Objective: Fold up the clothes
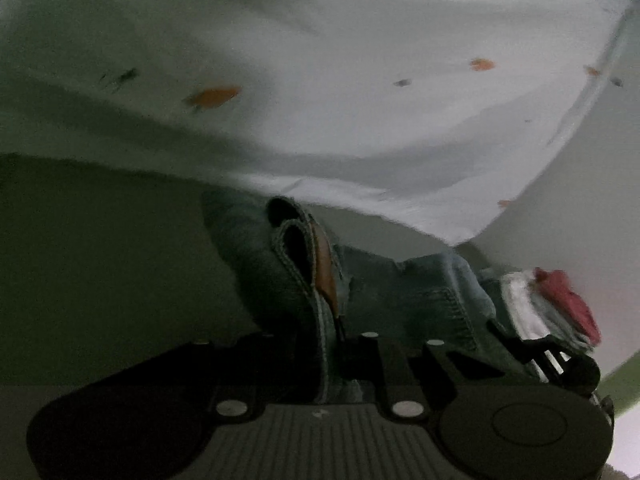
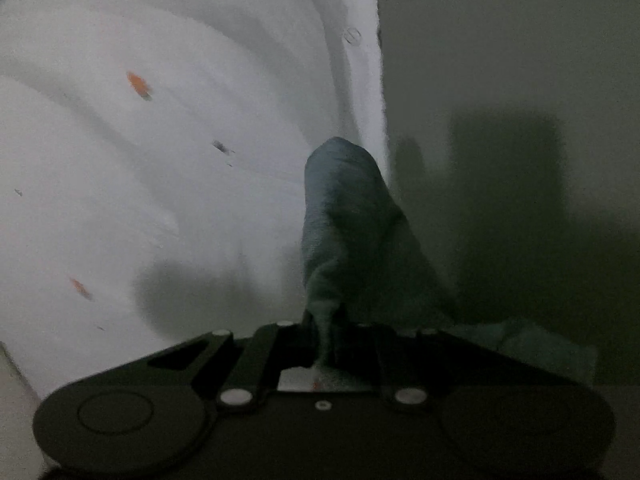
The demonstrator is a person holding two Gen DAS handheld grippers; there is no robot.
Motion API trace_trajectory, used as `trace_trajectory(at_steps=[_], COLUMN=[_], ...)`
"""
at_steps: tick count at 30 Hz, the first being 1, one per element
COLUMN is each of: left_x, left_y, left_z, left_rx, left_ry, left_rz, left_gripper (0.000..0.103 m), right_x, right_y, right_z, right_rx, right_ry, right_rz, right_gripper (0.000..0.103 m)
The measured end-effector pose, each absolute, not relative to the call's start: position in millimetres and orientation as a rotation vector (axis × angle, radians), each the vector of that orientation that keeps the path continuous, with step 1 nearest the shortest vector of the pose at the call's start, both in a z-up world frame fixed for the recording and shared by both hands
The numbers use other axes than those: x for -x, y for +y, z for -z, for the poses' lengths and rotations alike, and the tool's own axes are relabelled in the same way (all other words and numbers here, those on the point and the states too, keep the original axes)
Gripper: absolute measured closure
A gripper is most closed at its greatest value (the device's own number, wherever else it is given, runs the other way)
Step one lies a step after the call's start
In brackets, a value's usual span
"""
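Both tongs, left (image 1: 334, 344) and right (image 2: 324, 344), clamp jeans (image 1: 400, 292); brown waistband patch (image 1: 325, 272) unreadable.

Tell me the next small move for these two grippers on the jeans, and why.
Probably draw the two grippers apart to pull the denim taut. The left gripper is shut on the jeans at a stitched edge, and the right gripper pinches another bunched part of them. The fabric between looks crumpled and slack over the white spotted sheet, so no fold line is straight yet.
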State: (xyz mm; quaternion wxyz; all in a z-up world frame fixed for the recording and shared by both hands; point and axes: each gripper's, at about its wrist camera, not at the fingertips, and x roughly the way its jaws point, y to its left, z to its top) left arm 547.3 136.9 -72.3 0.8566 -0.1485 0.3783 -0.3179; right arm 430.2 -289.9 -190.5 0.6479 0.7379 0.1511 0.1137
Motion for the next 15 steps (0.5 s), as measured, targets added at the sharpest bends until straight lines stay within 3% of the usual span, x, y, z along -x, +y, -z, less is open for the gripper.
trace_trajectory(at_steps=[15], left_x=[-473], left_y=[21], left_z=[11], left_rx=[0.206], left_ry=[0.699], left_rz=[0.974], left_gripper=[0.085], right_x=[-290], right_y=[-354], right_z=[102], right_rx=[-1.631], right_ry=[0.000], right_rz=[-0.267], right_gripper=[0.095])
